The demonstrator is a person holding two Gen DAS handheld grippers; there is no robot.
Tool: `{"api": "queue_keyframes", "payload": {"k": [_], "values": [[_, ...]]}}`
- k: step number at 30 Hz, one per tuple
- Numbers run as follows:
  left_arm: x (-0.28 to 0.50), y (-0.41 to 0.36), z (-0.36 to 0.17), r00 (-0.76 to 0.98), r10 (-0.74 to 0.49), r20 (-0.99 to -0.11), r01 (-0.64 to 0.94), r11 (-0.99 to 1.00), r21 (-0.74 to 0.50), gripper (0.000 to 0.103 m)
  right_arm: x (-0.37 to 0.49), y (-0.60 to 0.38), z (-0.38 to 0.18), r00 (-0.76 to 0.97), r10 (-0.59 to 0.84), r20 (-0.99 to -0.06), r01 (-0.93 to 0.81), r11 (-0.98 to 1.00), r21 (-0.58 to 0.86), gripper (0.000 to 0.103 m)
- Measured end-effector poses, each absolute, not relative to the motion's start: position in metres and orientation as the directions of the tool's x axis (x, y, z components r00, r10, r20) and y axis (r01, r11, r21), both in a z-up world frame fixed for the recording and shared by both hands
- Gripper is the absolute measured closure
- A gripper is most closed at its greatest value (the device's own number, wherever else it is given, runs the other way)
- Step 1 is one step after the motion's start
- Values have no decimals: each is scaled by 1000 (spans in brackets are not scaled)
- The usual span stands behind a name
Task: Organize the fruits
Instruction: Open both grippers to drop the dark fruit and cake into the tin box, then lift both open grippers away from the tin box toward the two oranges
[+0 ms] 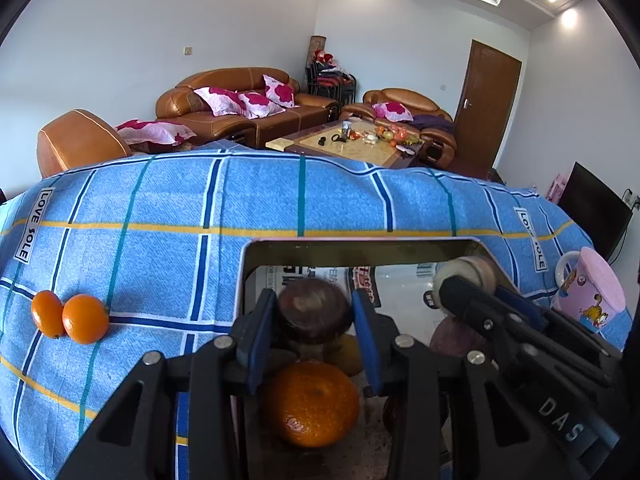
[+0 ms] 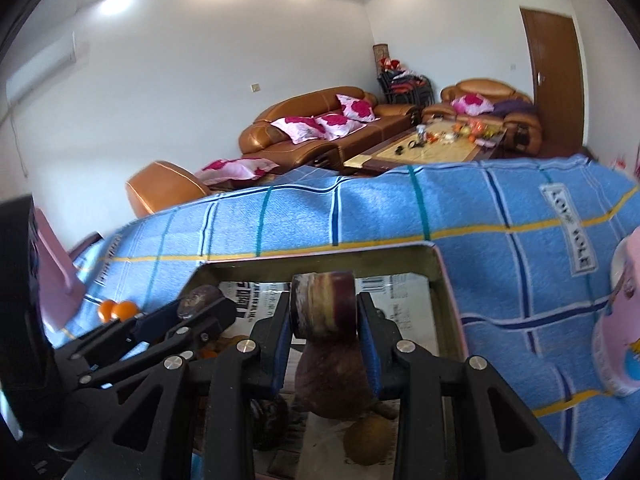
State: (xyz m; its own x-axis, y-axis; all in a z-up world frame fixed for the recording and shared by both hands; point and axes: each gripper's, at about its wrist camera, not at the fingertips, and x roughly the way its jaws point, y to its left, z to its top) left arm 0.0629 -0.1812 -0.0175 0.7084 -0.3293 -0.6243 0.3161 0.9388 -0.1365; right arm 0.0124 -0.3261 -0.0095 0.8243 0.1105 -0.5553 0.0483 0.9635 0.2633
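My left gripper is shut on a dark brown round fruit over a pink-rimmed tin box lined with newspaper. Under it in the box lies an orange. My right gripper is shut on a short purple-and-tan banded chunk above the same box. Beneath that chunk rest a brownish-purple fruit and a tan round fruit. Each gripper shows in the other's view: the right gripper and the left gripper. Two small oranges sit on the cloth, left of the box.
A blue checked cloth covers the table. A pink cartoon mug stands right of the box. A pink flat panel leans at the left edge. Beyond the table are brown sofas and a coffee table.
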Motion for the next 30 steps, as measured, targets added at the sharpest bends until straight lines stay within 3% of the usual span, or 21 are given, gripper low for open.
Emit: {"api": "queue_keyframes", "payload": {"k": [6,9,10,11,12,14,16,22,30], "values": [[55,-176,-13,749,-310,-585,298,947,-120,45,10,-335,-12,828,169,-535,43,932,361,69],[52,-172,-8,775,-277,-568,262,959,-110,20,4,-340,-6,851,162,-500,51,921,386,69],[50,-170,-6,785,-281,-552,262,958,-116,5,0,-342,-2,867,151,-474,53,919,391,69],[47,-168,-3,799,-288,-529,263,957,-124,0,-5,-343,3,886,133,-443,58,918,392,68],[45,-168,0,808,-288,-513,262,957,-124,0,-9,-344,7,898,116,-424,64,920,386,67],[39,-169,5,829,-289,-479,271,957,-108,0,-16,-343,14,921,50,-387,99,930,354,45],[35,-171,7,842,-280,-461,276,958,-78,0,-23,-340,18,935,-22,-353,141,938,315,36],[33,-159,8,873,-204,-443,199,978,-58,0,-31,-327,27,938,-159,-306,226,955,195,36],[13,-141,-1,885,-163,-437,148,987,-69,0,-42,-313,25,953,-176,-246,214,967,136,36]]}}
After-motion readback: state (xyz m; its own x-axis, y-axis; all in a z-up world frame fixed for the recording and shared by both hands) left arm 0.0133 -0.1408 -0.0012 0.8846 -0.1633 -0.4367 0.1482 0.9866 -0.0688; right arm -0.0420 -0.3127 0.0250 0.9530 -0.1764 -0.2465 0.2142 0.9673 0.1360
